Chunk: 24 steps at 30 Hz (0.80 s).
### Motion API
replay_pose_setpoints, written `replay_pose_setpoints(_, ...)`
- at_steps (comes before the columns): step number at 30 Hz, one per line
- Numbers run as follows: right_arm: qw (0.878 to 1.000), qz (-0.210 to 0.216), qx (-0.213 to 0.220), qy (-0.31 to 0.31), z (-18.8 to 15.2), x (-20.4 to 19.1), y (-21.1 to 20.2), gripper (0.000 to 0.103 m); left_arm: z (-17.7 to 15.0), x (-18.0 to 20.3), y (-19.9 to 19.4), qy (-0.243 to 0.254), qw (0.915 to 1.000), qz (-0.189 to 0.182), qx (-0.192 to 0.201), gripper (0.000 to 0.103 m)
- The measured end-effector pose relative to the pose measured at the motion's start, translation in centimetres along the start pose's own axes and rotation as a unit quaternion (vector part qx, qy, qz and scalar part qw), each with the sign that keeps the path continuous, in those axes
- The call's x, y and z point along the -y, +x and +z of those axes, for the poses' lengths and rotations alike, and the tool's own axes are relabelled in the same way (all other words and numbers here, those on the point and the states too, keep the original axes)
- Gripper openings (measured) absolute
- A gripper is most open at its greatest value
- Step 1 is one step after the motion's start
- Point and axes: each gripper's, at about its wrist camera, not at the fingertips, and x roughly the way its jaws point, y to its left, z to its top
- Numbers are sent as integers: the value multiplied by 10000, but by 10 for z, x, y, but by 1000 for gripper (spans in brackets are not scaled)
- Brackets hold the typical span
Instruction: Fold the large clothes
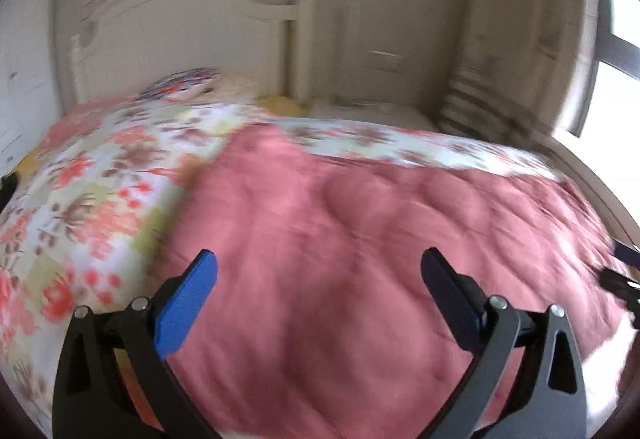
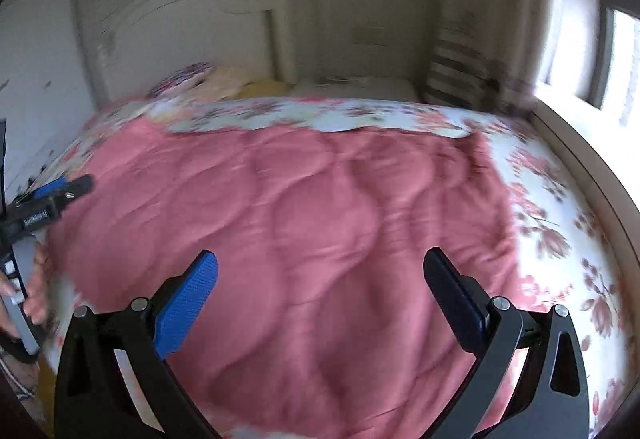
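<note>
Left wrist view: the left claw (image 1: 318, 281) gapes wide and empty over the pink quilt (image 1: 360, 239), spread flat on the bed (image 1: 80, 199), likely for folding.

Right wrist view: the right claw (image 2: 320, 281) hovers equally wide; the left claw shows at 9 o'clock.

Your left gripper (image 1: 318, 267) hangs over the pink quilt (image 1: 340, 239) with its jaws spread wide, gripping nothing. Your right gripper (image 2: 320, 267) hangs over the same quilt, jaws equally wide and empty. Seen from the right wrist, your left hand (image 2: 34, 291) wraps the left gripper's handle at the quilt's left edge.
</note>
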Motion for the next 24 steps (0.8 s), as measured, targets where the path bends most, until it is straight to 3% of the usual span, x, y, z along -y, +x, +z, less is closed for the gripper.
replay_pose_setpoints(3,9974,-129,-419,-577,-10,-33,18,98,-21,41,10,543,9981,-54,-303,101)
replay_pose_setpoints(5,9924,-391,-762,-885,-25,-45,41,99,-41,59,34,908,9930,252,-711,101)
replay_pose_setpoints(10,9923,-353,-788,-889,-30,-44,43,99,-43,47,40,637,9944,-49,-838,101)
replay_pose_setpoints(18,9925,-340,-765,-891,-27,-38,37,98,-40,42,29,555,9949,27,-843,101)
replay_pose_setpoints(21,9952,-378,-647,-622,-22,-18,18,98,-27,18,11,242,9976,261,-594,101)
replay_pose_setpoints(24,9948,-861,-498,-238,-26,15,4,99,-26,-21,9,-158,9961,621,-605,101)
